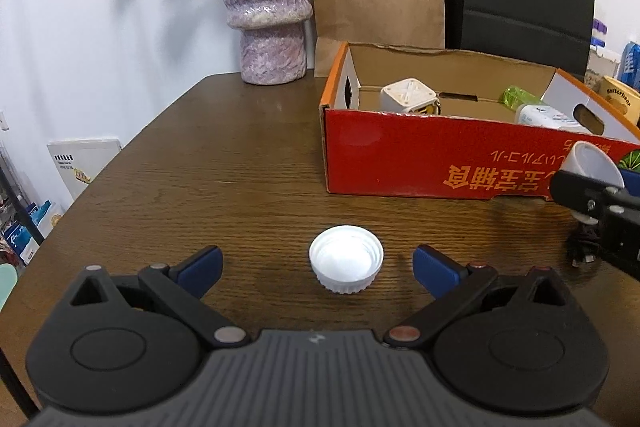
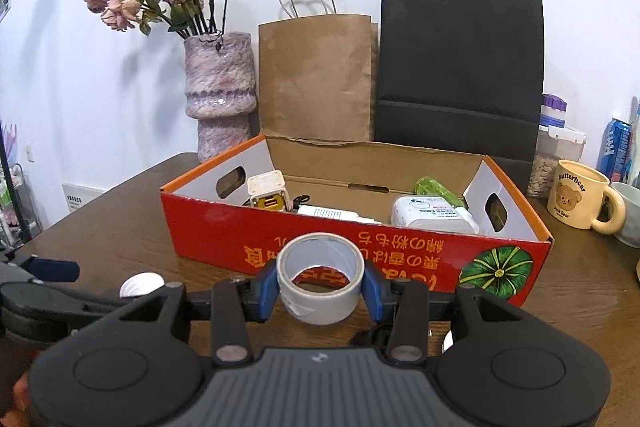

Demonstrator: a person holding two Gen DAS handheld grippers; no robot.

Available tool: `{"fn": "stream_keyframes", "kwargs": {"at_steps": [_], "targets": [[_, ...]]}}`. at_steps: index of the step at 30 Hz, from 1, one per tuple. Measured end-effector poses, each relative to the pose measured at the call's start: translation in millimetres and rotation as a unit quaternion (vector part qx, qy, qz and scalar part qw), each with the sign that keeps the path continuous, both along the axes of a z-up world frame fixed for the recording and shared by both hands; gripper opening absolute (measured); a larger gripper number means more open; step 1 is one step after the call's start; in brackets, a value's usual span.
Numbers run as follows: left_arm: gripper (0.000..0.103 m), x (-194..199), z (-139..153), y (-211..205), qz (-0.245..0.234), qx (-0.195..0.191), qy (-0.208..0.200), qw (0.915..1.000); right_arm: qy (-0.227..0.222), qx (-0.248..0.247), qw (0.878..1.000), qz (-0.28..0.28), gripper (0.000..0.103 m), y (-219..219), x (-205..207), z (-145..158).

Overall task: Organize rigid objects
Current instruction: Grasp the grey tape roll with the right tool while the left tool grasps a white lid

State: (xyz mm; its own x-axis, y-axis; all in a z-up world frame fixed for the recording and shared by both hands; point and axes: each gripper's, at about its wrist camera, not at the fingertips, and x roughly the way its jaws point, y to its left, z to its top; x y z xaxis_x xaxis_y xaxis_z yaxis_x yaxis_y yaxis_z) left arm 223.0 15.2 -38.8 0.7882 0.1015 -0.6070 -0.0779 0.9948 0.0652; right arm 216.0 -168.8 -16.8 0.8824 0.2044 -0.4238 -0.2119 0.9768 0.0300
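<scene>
While the white cap point(image 1: 346, 270) sits open side up on the brown table point(image 1: 240, 167), it lies right between the blue fingers point(image 1: 200, 271) of your left gripper point(image 1: 318, 273), with a gap on each side, so nothing is pinching it yet. It is round, so it has no long way to line up with; you only need to push straight ahead a little and squeeze. From the red box point(image 1: 440, 163), the cap is out in front of the near wall, off toward its left end. Your right gripper point(image 2: 320, 285) is squeezed on the roll of grey tape point(image 2: 320, 279), held up just in front of the same red wall. For the cap your left hand is much nearer; I think the tape goes over the wall next.
</scene>
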Motion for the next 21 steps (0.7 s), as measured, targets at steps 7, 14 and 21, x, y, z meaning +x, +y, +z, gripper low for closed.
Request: {"fn": "stream_keyframes", "kwargs": {"at_steps": [7, 14, 21], "targets": [[0.103, 13, -4, -2, 0.008, 0.002, 0.013, 0.9999, 0.008, 0.007, 1.0, -0.003, 0.042, -5, 7, -3], [0.076, 14, -6, -6, -0.012, -0.008, 0.016, 0.9998, 0.007, 0.007, 1.0, -0.004, 0.042, -6, 6, -4], [0.041, 8, -5, -8, -0.034, -0.017, 0.008, 0.9992, 0.007, 0.008, 1.0, -0.003, 0.042, -7, 2, -5]]}}
